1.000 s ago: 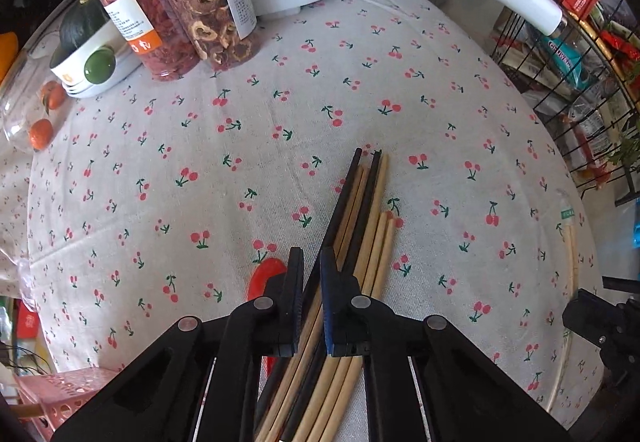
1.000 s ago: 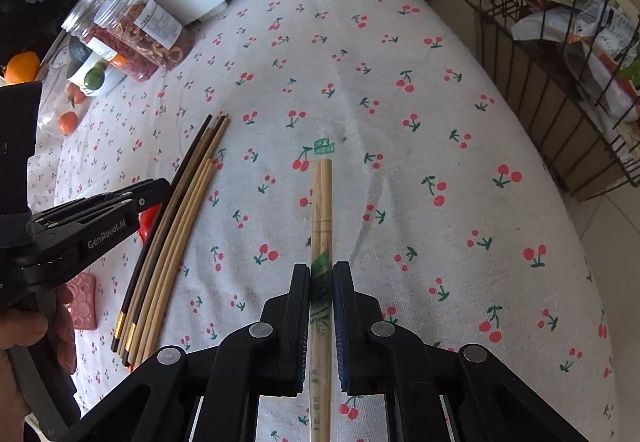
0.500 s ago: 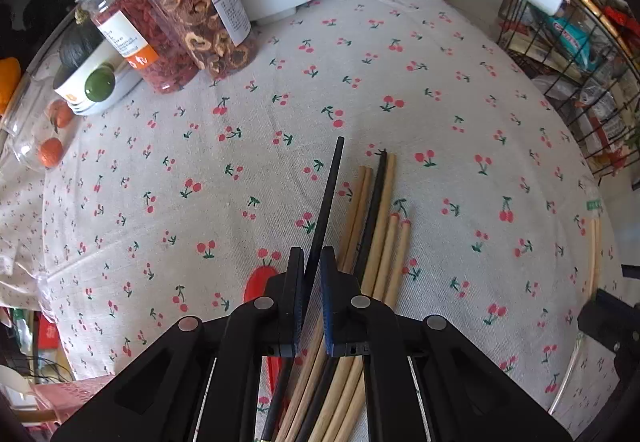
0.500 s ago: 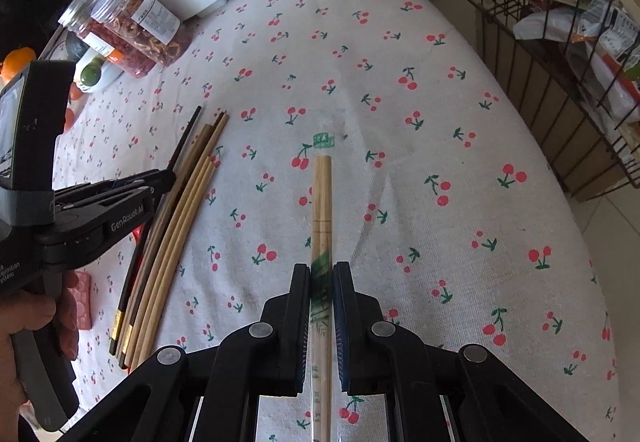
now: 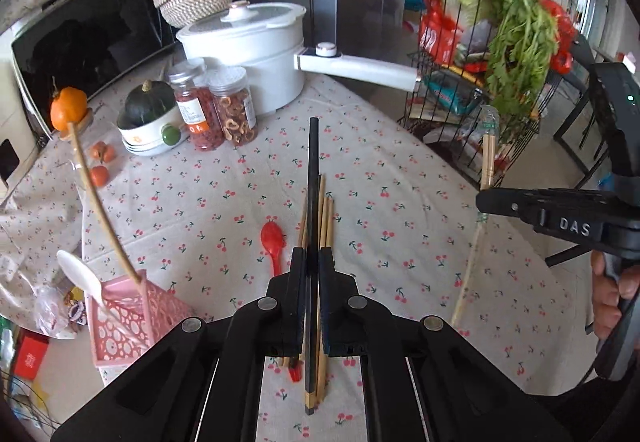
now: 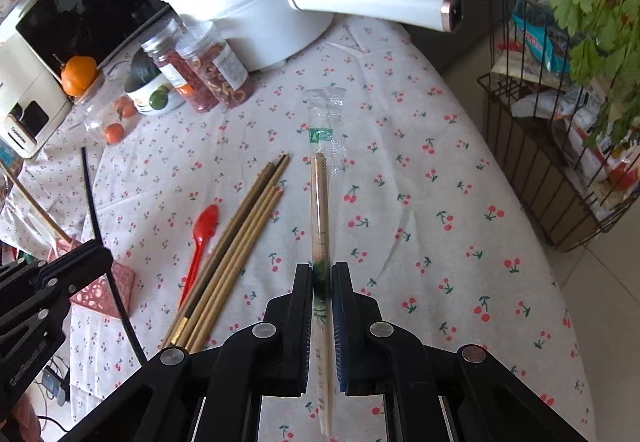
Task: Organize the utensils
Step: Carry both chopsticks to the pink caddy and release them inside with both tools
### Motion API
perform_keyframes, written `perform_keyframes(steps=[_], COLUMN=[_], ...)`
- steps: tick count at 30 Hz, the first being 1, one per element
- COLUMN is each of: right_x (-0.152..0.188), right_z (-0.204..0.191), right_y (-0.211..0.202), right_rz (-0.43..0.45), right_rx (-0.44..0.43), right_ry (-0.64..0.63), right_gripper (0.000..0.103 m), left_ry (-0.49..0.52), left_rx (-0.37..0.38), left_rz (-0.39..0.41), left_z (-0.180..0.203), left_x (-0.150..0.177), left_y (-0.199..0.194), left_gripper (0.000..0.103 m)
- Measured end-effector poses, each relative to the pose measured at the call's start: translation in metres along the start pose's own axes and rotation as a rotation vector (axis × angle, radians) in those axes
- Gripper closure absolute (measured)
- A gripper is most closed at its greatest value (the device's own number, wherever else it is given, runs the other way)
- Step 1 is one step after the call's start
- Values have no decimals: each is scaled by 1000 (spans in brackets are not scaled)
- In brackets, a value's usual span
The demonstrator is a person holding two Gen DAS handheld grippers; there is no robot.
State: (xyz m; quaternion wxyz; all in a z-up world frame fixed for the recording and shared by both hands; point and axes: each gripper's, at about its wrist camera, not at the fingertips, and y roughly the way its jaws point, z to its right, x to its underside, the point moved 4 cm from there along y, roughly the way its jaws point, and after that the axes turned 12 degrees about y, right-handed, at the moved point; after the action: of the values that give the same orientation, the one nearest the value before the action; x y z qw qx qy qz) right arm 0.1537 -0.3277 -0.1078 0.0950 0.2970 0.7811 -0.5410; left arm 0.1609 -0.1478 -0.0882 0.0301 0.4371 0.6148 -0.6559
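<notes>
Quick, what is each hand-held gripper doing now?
Left hand-held gripper: closed on a black chopstick.
Right hand-held gripper: closed on wrapped wooden chopsticks.

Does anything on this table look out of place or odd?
The red spoon lies loose on the tablecloth beside the pile of chopsticks, partly tucked under it, while the pink basket already holds other utensils.
</notes>
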Motion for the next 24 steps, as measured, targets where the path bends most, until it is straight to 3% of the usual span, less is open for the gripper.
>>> perform_keyframes(steps=[11, 18, 24], right_x=[8, 11, 20], right_z=[-50, -87, -124], right_y=[-55, -74, -69], right_rz=[175, 219, 200], right_rx=[-52, -118, -183], right_ry=[-137, -205, -243], right_gripper=[98, 98, 98], left_ry=[-124, -161, -203], left_rx=[30, -57, -175], left_rz=[248, 390, 434], left_z=[-41, -77, -112], left_x=[38, 40, 45], left_y=[-120, -181, -198], left_gripper=[98, 98, 98])
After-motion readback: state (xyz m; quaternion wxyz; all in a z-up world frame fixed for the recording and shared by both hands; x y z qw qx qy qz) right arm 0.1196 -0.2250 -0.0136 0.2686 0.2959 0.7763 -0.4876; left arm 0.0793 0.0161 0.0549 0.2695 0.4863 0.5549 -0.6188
